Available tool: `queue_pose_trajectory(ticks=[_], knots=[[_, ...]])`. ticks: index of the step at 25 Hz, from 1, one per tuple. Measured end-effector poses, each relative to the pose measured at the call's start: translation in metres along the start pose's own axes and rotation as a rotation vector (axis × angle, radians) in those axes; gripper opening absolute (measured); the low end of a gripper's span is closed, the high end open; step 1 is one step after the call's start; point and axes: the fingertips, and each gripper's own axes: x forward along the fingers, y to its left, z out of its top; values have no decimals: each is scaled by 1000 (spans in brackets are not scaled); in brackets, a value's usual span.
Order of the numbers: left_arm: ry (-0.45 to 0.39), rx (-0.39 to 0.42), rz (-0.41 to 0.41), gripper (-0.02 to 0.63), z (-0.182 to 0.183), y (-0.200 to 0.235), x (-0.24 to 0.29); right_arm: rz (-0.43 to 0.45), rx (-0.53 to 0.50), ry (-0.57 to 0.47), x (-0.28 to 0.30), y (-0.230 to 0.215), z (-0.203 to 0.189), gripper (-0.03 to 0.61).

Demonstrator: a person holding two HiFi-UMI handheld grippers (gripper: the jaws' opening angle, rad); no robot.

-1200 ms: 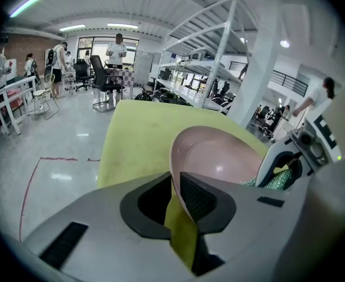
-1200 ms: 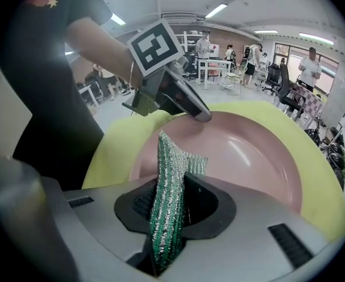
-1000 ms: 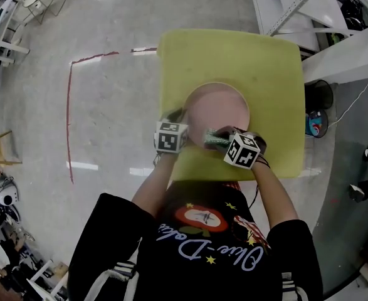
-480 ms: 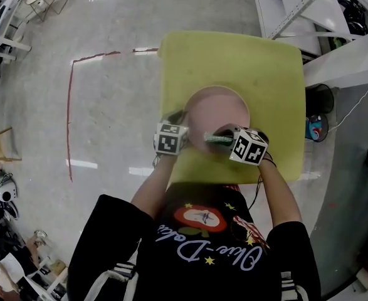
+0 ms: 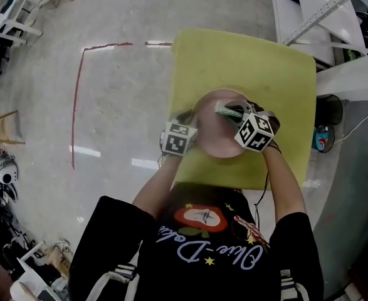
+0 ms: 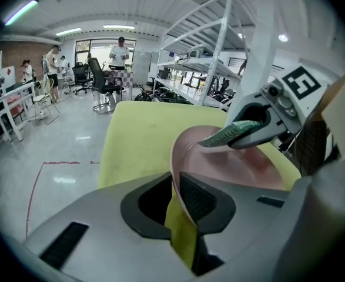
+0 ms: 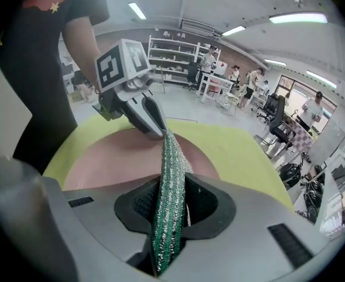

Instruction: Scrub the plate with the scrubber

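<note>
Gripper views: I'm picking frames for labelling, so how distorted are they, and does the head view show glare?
Left gripper view: heavy fisheye, black corners, round pink plate sharp. Right gripper view: same fisheye, glittery green scrubber crisp. Head view: white lamp reflections streak the glossy grey floor.

A yellow-green tabletop (image 5: 284, 68) fills the middle. On the shiny grey floor (image 5: 121, 105), red tape (image 5: 77, 105) runs at nine o'clock; white shelving (image 5: 334, 6) stands at one o'clock; people (image 6: 120, 51) stand far off.
</note>
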Motion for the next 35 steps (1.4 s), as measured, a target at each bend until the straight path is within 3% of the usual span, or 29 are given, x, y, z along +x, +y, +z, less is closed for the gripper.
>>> queue_pose_trajectory(ticks=[4,16,35], knots=[[4,6,5,37,0,-1,0,31,-43,49,15,-1,-10,64],[2,14,0,37,-2,3,-4,43,13,147,11,14,-33,64],[-1,34,-15,41,0,1,-1,43,162,161,-10,70,-49,66]])
